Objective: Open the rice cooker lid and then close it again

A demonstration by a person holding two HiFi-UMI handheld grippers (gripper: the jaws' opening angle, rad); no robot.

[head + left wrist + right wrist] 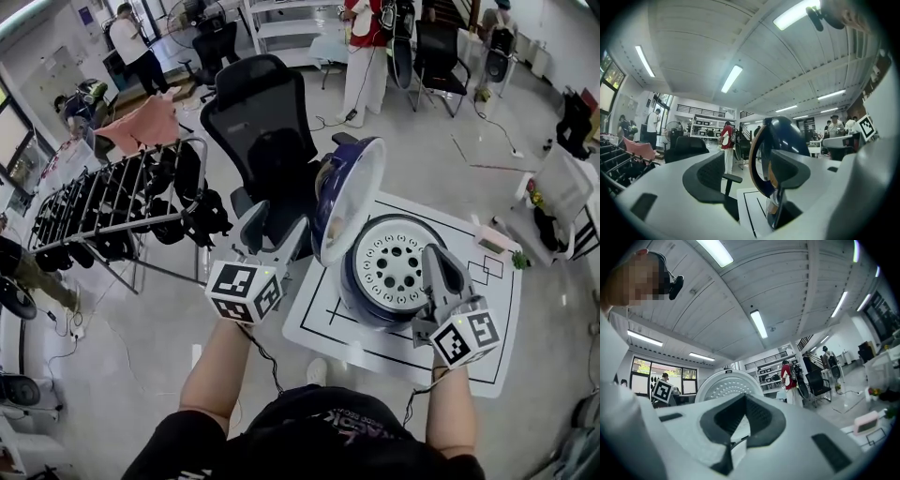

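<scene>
A dark blue rice cooker [375, 300] stands on a white mat, its lid [349, 199] raised upright and the white perforated inner plate [394, 265] exposed. My left gripper [275, 232] is open just left of the raised lid, with nothing between its fingers. In the left gripper view the lid [774, 154] stands edge-on just ahead, partly behind the right finger [794, 168]. My right gripper [439, 267] is shut and empty over the cooker's right rim. The right gripper view shows its closed gripper [736, 427] and the lid's white perforated inside [725, 384] beyond.
The white mat [487, 314] has black lines and a small pink-white device [494, 239] at its far right edge. A black office chair [262, 131] stands right behind the cooker. A clothes rack [112, 206] is at the left. People [366, 47] stand far back.
</scene>
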